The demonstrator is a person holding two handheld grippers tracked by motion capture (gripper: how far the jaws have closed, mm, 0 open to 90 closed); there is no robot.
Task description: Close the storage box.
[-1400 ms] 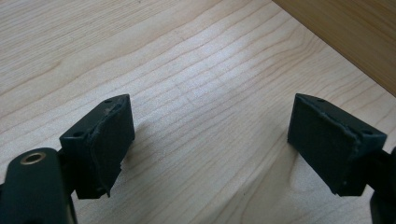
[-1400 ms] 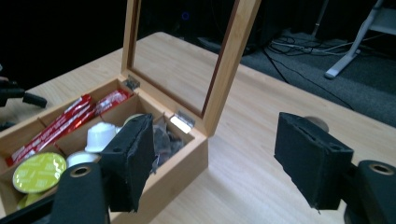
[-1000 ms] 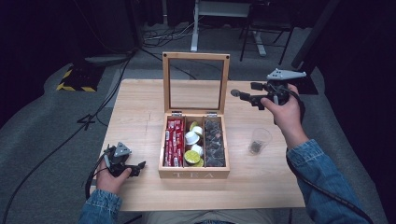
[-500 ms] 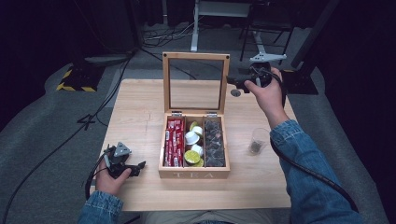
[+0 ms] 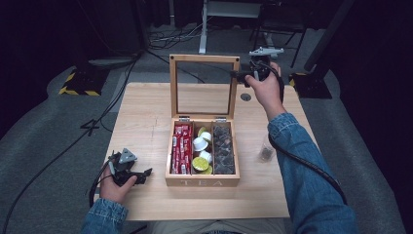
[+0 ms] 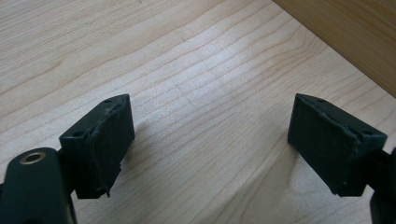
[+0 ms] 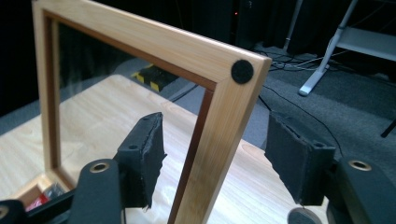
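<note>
With the right gripper (image 7: 212, 158) jaws released astride the upright lid (image 7: 219, 116) edge of the box (image 5: 202, 181) mid-bench, clamp squarely before lowering; left gripper (image 6: 210, 149) rests released beside the box.

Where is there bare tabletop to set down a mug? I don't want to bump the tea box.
Left of the tea box, the table is bare from the far edge down to the left gripper. The near strip before the box is free too. The right side is tighter: a small cup, the forearm, and the right gripper at the lid.
</note>
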